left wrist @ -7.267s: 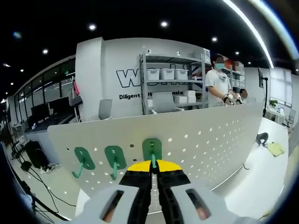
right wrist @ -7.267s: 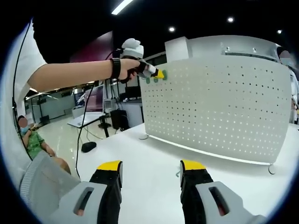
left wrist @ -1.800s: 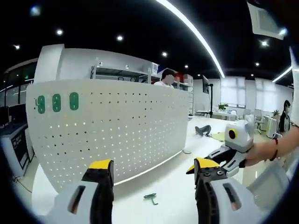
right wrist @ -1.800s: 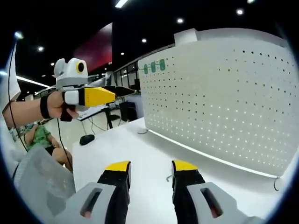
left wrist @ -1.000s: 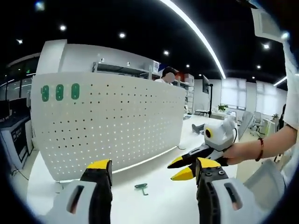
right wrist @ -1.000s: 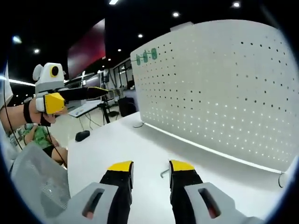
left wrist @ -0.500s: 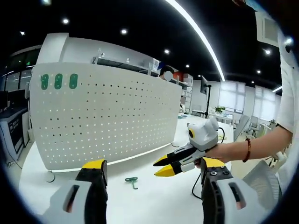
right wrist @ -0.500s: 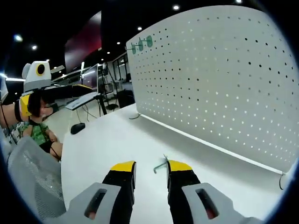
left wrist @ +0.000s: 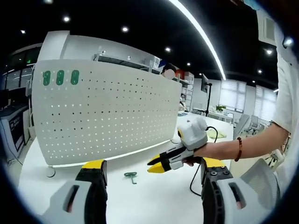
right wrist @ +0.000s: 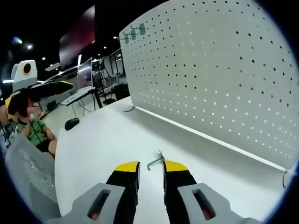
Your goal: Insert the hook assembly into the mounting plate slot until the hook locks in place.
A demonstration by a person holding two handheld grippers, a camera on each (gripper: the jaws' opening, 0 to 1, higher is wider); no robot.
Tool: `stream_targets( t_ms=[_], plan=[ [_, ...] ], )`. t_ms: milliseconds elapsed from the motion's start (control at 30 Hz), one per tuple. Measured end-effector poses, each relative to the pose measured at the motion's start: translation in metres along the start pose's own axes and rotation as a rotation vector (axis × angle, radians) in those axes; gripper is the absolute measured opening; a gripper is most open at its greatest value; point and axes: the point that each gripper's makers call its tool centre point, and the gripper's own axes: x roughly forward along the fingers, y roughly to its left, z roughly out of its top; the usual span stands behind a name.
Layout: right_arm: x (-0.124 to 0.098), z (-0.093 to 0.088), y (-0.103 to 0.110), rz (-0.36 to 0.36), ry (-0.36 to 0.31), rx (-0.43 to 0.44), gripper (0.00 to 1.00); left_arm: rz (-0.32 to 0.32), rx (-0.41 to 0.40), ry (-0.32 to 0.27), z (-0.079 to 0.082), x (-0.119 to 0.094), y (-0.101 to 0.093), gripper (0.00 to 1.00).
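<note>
A white pegboard plate [left wrist: 107, 112] stands on the white table [left wrist: 140, 200], with three green hooks [left wrist: 60, 77] seated in its top left corner. A loose green hook [left wrist: 130, 176] lies flat on the table in front of it. My right gripper reaches low over the table from the right, its yellow fingertips [left wrist: 155, 166] a little right of that hook. In the right gripper view, the hook [right wrist: 154, 162] lies just ahead of and between the narrowly parted tips of my right gripper [right wrist: 150, 168], which is open. My left gripper [left wrist: 153, 164] is wide open and holds nothing.
The pegboard [right wrist: 210, 84] fills the right of the right gripper view, with its foot [right wrist: 286, 179] at the far right. A seated person in green [right wrist: 35, 130] and desks with monitors [right wrist: 84, 74] are beyond the table's left edge. A cable [left wrist: 194, 175] trails under the right hand.
My right gripper has dropped lower and moved up to the loose hook, its jaws narrowing around it. The left gripper has stayed open and has drawn back a little.
</note>
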Motion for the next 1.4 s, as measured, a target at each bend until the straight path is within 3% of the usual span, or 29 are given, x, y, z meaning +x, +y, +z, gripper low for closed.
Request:
stream_targets(
  t_ms=[67, 167, 600, 700, 833, 1200, 1400],
  plan=[
    [0.003, -0.001, 0.000, 0.003, 0.008, -0.004, 0.18, -0.006, -0.035, -0.017, 0.004, 0.000, 0.000, 0.84],
    [0.009, -0.001, -0.004, 0.005, 0.010, -0.009, 0.17, -0.008, -0.023, -0.016, 0.005, 0.001, 0.000, 0.84],
    [0.028, -0.020, -0.014, 0.003, 0.062, 0.020, 0.15, 0.005, -0.038, 0.004, -0.001, -0.002, 0.004, 0.83],
    [0.033, -0.024, -0.016, -0.002, 0.086, -0.013, 0.14, 0.012, -0.044, 0.004, -0.003, -0.004, 0.005, 0.84],
    [0.038, -0.024, -0.019, 0.004, 0.073, 0.020, 0.14, 0.019, -0.055, 0.012, -0.006, -0.005, 0.007, 0.84],
    [0.048, -0.032, -0.023, 0.016, 0.109, -0.043, 0.12, 0.029, -0.056, 0.028, -0.010, -0.004, 0.009, 0.84],
    [0.053, -0.033, -0.027, 0.024, 0.114, -0.071, 0.04, 0.036, -0.063, 0.035, -0.014, -0.006, 0.009, 0.84]
  ],
)
